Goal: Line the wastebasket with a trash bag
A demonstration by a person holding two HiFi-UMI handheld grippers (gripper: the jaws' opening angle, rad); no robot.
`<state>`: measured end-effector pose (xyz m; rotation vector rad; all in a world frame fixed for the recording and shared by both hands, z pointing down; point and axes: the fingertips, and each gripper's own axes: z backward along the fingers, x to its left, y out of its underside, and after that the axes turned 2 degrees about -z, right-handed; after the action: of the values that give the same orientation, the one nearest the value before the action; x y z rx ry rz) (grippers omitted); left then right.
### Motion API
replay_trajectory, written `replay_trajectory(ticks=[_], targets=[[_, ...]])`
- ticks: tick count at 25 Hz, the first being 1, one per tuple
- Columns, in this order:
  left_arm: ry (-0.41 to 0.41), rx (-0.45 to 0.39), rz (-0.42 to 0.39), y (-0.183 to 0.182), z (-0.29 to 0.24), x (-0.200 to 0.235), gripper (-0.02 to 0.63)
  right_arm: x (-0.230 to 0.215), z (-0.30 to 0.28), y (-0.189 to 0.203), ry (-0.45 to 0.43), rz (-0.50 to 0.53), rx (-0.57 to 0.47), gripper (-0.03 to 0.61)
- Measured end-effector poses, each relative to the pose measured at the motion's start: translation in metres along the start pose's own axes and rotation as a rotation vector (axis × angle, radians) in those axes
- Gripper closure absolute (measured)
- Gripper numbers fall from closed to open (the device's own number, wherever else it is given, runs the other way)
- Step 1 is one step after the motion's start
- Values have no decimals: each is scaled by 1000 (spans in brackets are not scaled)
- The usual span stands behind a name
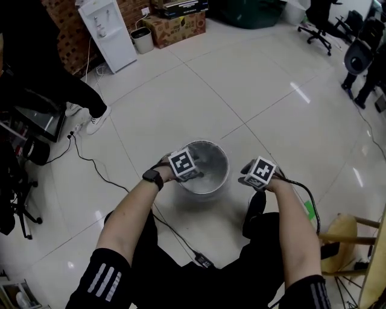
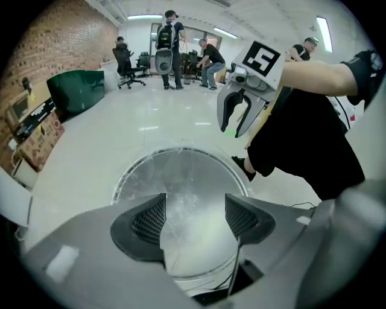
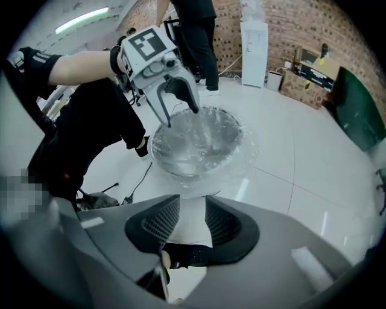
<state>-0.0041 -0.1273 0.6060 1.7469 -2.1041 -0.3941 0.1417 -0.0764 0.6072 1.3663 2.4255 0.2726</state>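
On the glossy white tiled floor [image 1: 259,90] stands one round wastebasket [image 1: 206,188], its wall pale grey and its mouth a plain circle. One trash bag [image 3: 199,142] of clear, crinkled film sits inside it. The film covers the hollow and folds over the rim, hanging in a wrinkled skirt down the outer wall.

Two grippers are present, each of grey moulded plastic with a pair of black, ribbed, wedge-shaped pads [image 2: 148,220] and one white marker cube [image 1: 183,163] printed with black squares.
- Left gripper [image 2: 194,220]: held above the basket's mouth, jaws spread, nothing pressed between them. Only the lined basket shows through the gap.
- Right gripper [image 3: 188,222]: held beside the basket, clear of its rim, jaws likewise parted and empty, with floor and one black shoe [image 3: 189,255] beyond them.

One black watch [image 1: 153,178] bands the left wrist. One thin black cable [image 1: 96,170] snakes over the tiles. By the brick wall [image 1: 131,11] are one white water dispenser [image 1: 111,33], one small bin [image 1: 143,40] and one cardboard box [image 1: 178,27]. One round wooden stool [image 1: 344,232] stands at the person's right.
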Motion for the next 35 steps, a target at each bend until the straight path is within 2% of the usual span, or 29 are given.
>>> replay_trajectory(ticks=[3, 6, 8, 11, 15, 19, 23, 30, 35], targets=[[-62, -47, -1, -4, 33, -4, 312, -3, 21, -7, 44, -37, -84, 434], [-106, -112, 13, -8, 64, -13, 341, 4, 43, -29, 112, 3, -157, 439], [-141, -150, 8, -8, 81, -15, 341, 9, 57, -48, 166, 30, -213, 483], [-183, -212, 8, -9, 103, -21, 343, 16, 77, -76, 231, 18, -319, 571], [-215, -296, 47, -5, 131, -35, 347, 33, 100, -101, 238, 4, -466, 572], [-241, -318, 35, 4, 138, -37, 351, 44, 114, -118, 239, -5, -581, 571], [-280, -321, -14, 13, 135, -37, 351, 50, 110, -129, 238, 17, -607, 572], [-272, -275, -104, 9, 138, -42, 351, 61, 114, -158, 219, 87, -646, 572], [-290, -343, -135, -13, 155, -35, 351, 57, 105, -156, 210, 85, -641, 572]])
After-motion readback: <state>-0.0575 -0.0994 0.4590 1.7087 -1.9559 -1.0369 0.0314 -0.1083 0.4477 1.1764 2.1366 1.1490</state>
